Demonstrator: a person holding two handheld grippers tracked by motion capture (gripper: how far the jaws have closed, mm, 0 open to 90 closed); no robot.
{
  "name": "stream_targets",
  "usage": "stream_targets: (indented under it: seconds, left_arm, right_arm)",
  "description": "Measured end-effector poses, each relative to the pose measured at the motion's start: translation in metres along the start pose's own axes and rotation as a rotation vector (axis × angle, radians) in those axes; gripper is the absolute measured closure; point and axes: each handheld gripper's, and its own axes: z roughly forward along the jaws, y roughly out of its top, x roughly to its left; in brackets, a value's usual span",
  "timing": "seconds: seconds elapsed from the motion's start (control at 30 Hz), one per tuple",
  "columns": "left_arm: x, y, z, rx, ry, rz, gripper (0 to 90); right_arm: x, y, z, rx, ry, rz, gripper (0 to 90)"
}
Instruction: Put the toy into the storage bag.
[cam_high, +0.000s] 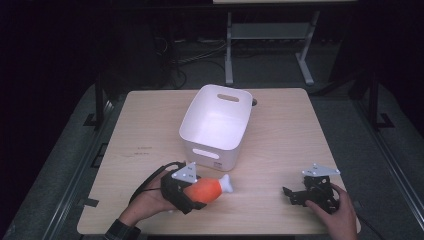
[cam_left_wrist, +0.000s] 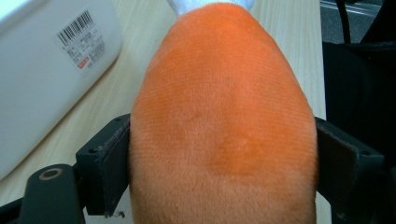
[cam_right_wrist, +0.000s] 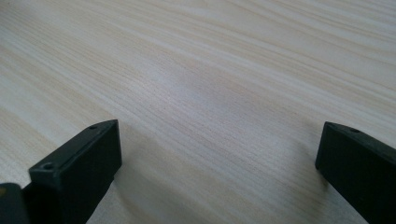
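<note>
Near the front left of the counter (cam_high: 280, 125), an orange plush drumstick toy (cam_high: 206, 190) with a white bone end is clamped between the left gripper (cam_high: 192, 192) and its black fingers (cam_left_wrist: 105, 163), which press into both sides of the fuzzy orange body, so that one's clearly gripping the toy. The white tip points right, toward the middle of the counter. Just behind it sits a white plastic bin (cam_high: 216, 125) with cutout handles, looks empty from above, and the left gripper view catches a barcode sticker (cam_left_wrist: 81, 39) on its near wall. Over on the front right, well apart from the toy, the right gripper (cam_high: 300, 192) is held low over the wood by a hand (cam_high: 340, 215), fingers (cam_right_wrist: 79, 168) spread wide with nothing but bare woodgrain between them.
</note>
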Motion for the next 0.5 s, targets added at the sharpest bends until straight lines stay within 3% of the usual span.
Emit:
stream_targets:
  seconds: [0.5]
  left_arm:
    - [0.003,0.013,-0.014,-0.028,-0.016,-0.009,16.0]
  right_arm:
    - [0.0,0.0,0.0,0.0,0.0,-0.001,0.0]
